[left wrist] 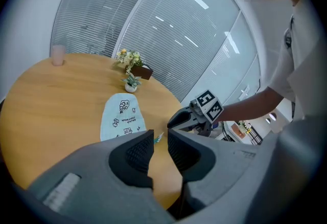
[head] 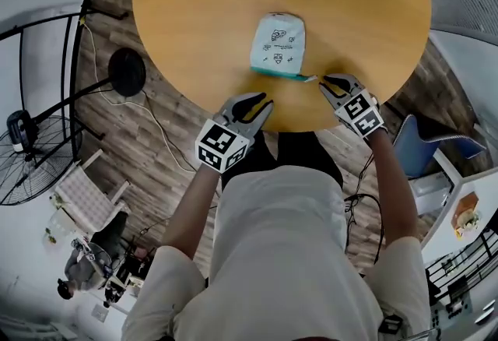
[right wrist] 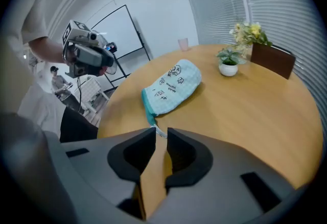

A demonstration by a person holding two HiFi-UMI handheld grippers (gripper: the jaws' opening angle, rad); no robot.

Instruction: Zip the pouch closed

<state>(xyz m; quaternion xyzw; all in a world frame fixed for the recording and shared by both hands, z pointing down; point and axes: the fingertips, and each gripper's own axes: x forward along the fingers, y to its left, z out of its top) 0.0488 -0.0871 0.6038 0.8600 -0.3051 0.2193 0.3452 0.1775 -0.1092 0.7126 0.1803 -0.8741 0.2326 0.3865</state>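
Two narrow, empty gaps: the right gripper (head: 327, 84) sat just beside the pouch (head: 278, 40) zipper pull (head: 311, 79); the left gripper (head: 266, 102) hung farther back.

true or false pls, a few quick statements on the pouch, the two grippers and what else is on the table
1. The pouch lies flat on the round wooden table. True.
2. The left gripper is gripping the pouch. False: its fingers are apart with nothing between them, near the table edge and short of the pouch.
3. The zipper pull sits right at the fingertips of the right gripper. True.
4. The small potted plant stands on top of the pouch. False: it stands on the table beyond the pouch, apart from it.
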